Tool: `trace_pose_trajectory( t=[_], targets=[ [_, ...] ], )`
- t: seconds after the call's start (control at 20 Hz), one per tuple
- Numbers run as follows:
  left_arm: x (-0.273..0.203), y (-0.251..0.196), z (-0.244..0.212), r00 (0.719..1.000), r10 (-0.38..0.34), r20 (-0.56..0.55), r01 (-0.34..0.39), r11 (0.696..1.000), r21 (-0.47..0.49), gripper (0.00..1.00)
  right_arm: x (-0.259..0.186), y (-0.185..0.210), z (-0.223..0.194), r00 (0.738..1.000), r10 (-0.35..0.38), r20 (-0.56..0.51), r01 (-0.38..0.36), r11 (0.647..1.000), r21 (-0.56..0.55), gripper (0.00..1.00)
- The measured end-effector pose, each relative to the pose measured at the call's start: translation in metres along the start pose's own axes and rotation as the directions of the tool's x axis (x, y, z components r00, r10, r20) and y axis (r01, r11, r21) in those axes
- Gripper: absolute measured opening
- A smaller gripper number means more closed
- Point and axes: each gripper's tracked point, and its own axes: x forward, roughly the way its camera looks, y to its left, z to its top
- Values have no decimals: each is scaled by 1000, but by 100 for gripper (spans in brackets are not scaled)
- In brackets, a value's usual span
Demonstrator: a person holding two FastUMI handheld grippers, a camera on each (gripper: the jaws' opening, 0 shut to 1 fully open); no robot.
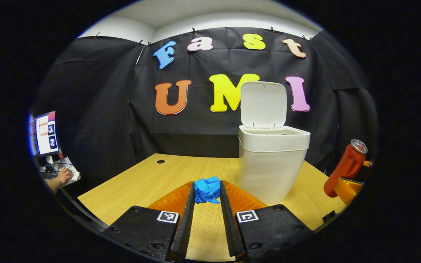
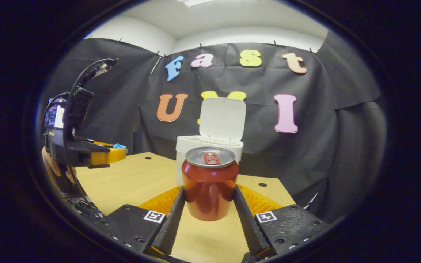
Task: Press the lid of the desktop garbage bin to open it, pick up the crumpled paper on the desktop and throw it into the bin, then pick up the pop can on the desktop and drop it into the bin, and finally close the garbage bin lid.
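1. Left gripper view: we found the left gripper (image 1: pixel 207 193) closed on the crumpled paper (image 1: pixel 207 190), a blue wad pinched between both fingertips above the wooden desktop (image 1: pixel 148 182).
2. We noted the garbage bin (image 1: pixel 270 164) standing on the desktop just right of that gripper, its lid (image 1: pixel 263 104) raised upright and the mouth uncovered.
3. We recorded the pop can (image 1: pixel 345 167) at the far right of that view, tilted and held off the desktop in the other gripper.
4. Right gripper view: we found the right gripper (image 2: pixel 209 195) clamped on the pop can (image 2: pixel 209 182), both fingers pressed against its sides, the can upright with its pull tab uppermost.
5. We saw the garbage bin (image 2: pixel 192 144) directly behind the can, lid (image 2: pixel 221 118) open.
6. We observed the left gripper (image 2: pixel 117 153) at the left of that view, held by a hand (image 2: pixel 53 166), with the blue paper (image 2: pixel 120 146) at its tip.
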Motion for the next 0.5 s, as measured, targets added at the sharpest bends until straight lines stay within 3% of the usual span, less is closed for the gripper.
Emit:
trace_pose_trajectory(
  t=[0.3, 0.5],
  targets=[
    [33, -25, 42, 997, -36, 74, 37, 999, -11, 43, 0, -19, 4, 1000, -28, 11, 27, 996, 79, 75],
    [65, -71, 89, 977, -132, 169, 137, 990, -17, 44, 3, -31, 2, 998, -57, -1, 57, 993, 105, 75]
  ],
)
